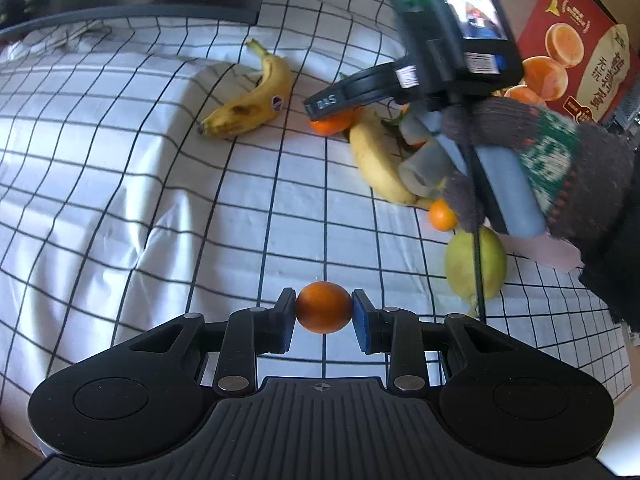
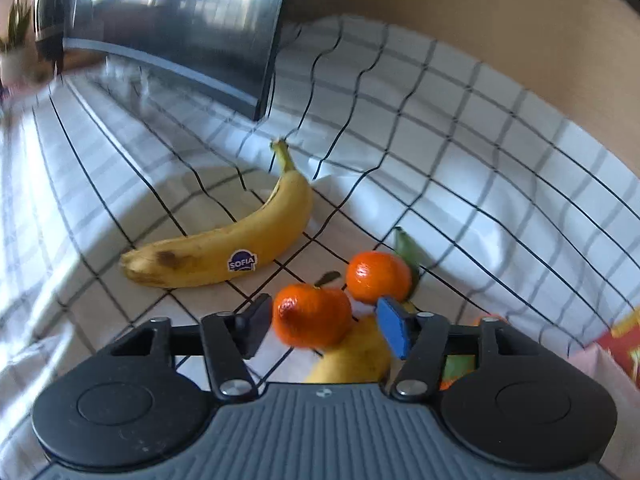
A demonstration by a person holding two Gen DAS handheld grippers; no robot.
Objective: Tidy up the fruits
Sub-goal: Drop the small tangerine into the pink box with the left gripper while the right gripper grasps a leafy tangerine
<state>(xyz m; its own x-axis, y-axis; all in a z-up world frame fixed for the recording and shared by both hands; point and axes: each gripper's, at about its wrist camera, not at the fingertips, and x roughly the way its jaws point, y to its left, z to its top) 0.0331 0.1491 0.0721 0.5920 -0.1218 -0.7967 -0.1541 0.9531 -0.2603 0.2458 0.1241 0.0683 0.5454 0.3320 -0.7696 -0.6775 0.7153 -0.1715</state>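
While the left gripper [image 1: 324, 313] pinches a small round orange mandarin [image 1: 323, 307] above the white black-checked cloth [image 1: 160, 200], the right gripper [image 2: 324, 330] brackets a glossy orange mandarin [image 2: 312, 316], seemingly not yet clamped.

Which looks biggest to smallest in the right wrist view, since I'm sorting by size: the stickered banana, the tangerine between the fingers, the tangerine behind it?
1. Stickered banana, clearly largest.
2. Tangerine between the fingers.
3. Tangerine behind it, only slightly smaller; it sits farther from the camera, so they may match.
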